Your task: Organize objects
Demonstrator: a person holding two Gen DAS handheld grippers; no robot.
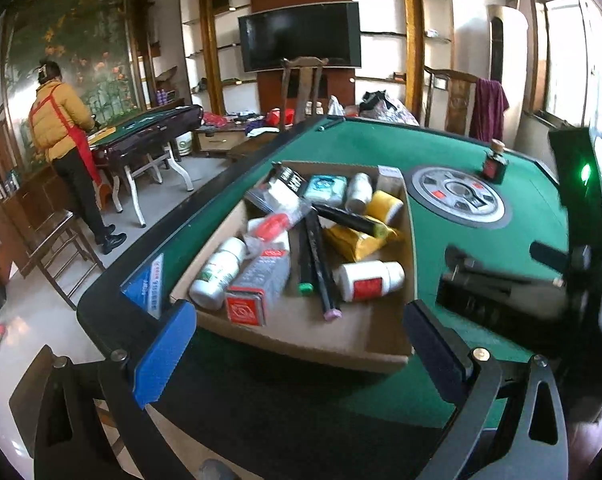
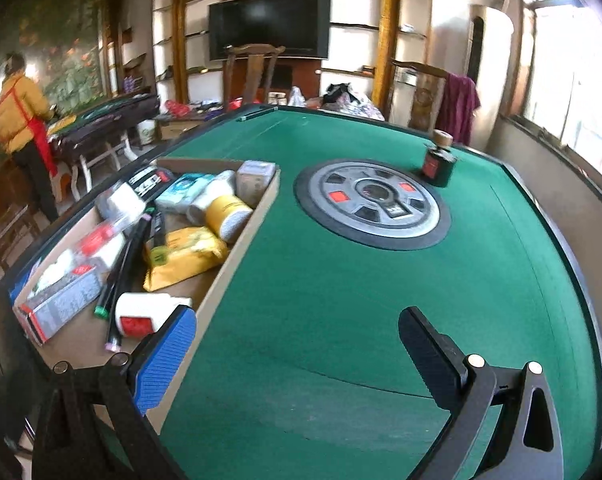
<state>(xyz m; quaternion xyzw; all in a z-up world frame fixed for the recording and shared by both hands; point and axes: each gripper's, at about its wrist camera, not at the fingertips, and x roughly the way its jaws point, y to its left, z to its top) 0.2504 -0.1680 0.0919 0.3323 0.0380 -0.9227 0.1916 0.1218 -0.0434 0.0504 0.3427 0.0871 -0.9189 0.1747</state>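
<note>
A shallow cardboard box (image 1: 341, 342) sits on the green table (image 1: 481, 152), filled with white bottles, small cartons, a yellow pouch and black tubes. It shows at the left in the right wrist view (image 2: 237, 254). A small dark ink bottle (image 1: 494, 162) with a red label stands alone past the round centre plate; the right wrist view shows it too (image 2: 439, 162). My left gripper (image 1: 301, 340) is open and empty over the box's near edge. My right gripper (image 2: 297, 344) is open and empty above bare felt beside the box, and appears at the left view's right edge (image 1: 541, 280).
A round grey centre plate (image 2: 371, 204) is set in the table (image 2: 341, 320). Wooden chairs (image 2: 253, 72) stand at the far side. A person in a yellow jacket (image 1: 61, 136) stands at another table to the left. A window is at the right.
</note>
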